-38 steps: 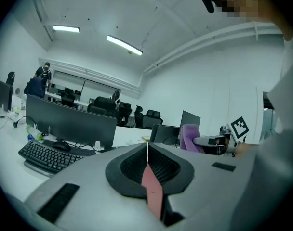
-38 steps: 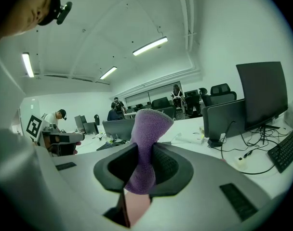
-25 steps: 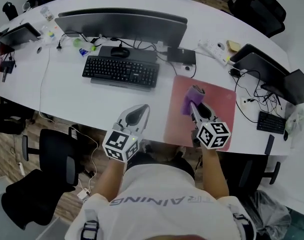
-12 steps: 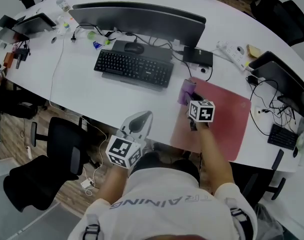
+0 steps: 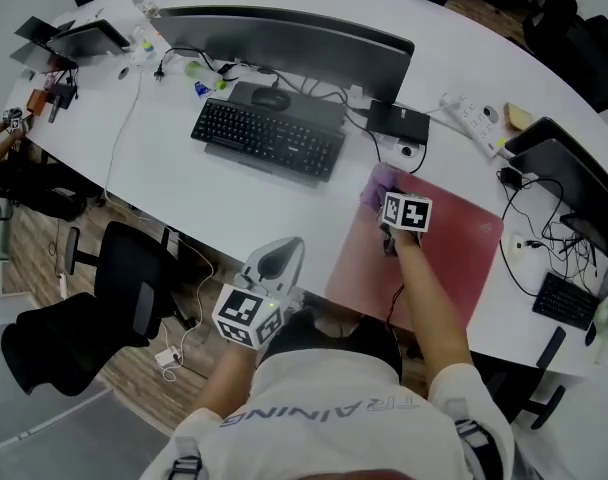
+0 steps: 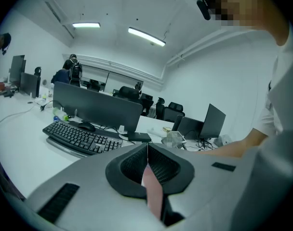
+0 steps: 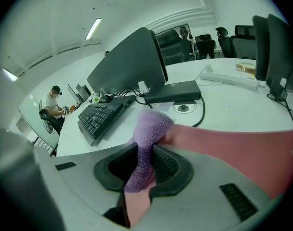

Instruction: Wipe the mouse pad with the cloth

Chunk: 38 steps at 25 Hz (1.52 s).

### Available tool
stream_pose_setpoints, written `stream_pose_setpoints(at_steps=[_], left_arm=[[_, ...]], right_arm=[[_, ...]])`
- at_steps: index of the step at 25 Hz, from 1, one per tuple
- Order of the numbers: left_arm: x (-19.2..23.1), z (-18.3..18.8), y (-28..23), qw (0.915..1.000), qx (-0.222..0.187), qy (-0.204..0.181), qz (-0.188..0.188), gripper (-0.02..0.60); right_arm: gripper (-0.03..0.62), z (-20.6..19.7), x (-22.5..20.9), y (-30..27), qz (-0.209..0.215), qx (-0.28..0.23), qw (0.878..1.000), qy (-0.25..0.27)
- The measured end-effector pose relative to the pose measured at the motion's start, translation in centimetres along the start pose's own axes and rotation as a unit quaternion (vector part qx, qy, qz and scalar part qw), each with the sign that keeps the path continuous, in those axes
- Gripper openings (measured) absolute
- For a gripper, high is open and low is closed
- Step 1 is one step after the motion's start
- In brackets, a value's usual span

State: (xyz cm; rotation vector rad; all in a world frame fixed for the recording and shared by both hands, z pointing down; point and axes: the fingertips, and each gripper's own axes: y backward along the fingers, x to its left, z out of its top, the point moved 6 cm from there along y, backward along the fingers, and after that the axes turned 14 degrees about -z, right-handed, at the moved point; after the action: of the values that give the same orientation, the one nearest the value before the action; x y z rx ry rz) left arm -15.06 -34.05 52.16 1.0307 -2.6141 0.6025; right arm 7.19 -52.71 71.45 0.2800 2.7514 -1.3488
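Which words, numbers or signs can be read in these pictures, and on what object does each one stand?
"TRAINING": on the person's white shirt, seen upside down in the head view.
Key legends on the keyboard: too small to read.
Marker cubes: only black and white square patterns, no words.
No other text can be read in any view.

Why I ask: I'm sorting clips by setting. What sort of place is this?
Probably an open-plan office: a long white desk holds a monitor and keyboard, with office chairs around it.
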Motion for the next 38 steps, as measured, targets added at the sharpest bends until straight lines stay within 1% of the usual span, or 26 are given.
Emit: stream_pose_setpoints(at_steps=[3, 8, 13, 16, 21, 26, 32, 36, 38], left_arm=[[-1.9, 0.1, -1.4, 0.9999, -0.006, -0.006, 0.007, 0.032], [-5.6, -0.4, -4.5, 0.9999, -0.015, -0.006, -0.001, 0.032], [-9.5, -0.9, -7.8, 0.9996, -0.019, -0.010, -0.018, 0.032], [-11.5, -1.3, -10.1, 0.9993, -0.015, -0.011, -0.033, 0.032], [-14.2, -1.0, -13.1, 0.9980, -0.010, -0.020, -0.059, 0.032], [-15.9, -0.9, -14.8, 0.9968, -0.007, -0.025, -0.076, 0.032], [-17.1, -0.5, -15.1, 0.9954, -0.011, -0.026, -0.092, 0.032], [-17.1, 0.2, -14.6, 0.9944, -0.020, -0.028, -0.100, 0.032], [-16.8, 0.7, -14.1, 0.9941, -0.024, -0.030, -0.102, 0.032]], right_arm=[[0.097, -0.4, -2.5, 0.5, 0.001, 0.006, 1.000, -0.010], [0.097, -1.5, -8.0, 2.3, -0.008, 0.015, 1.000, -0.025], [0.097, -3.0, -13.8, 4.5, -0.021, 0.020, 0.999, -0.042], [0.097, -3.7, -17.1, 5.7, -0.031, 0.022, 0.998, -0.047], [0.097, -4.8, -22.7, 7.4, -0.045, 0.023, 0.996, -0.080], [0.098, -5.9, -27.7, 9.0, -0.065, 0.028, 0.992, -0.106], [0.098, -7.4, -32.5, 11.3, -0.113, 0.036, 0.987, -0.109], [0.098, -8.4, -34.1, 12.8, -0.142, 0.036, 0.982, -0.118], [0.098, -8.5, -34.0, 13.9, -0.145, 0.027, 0.982, -0.121]])
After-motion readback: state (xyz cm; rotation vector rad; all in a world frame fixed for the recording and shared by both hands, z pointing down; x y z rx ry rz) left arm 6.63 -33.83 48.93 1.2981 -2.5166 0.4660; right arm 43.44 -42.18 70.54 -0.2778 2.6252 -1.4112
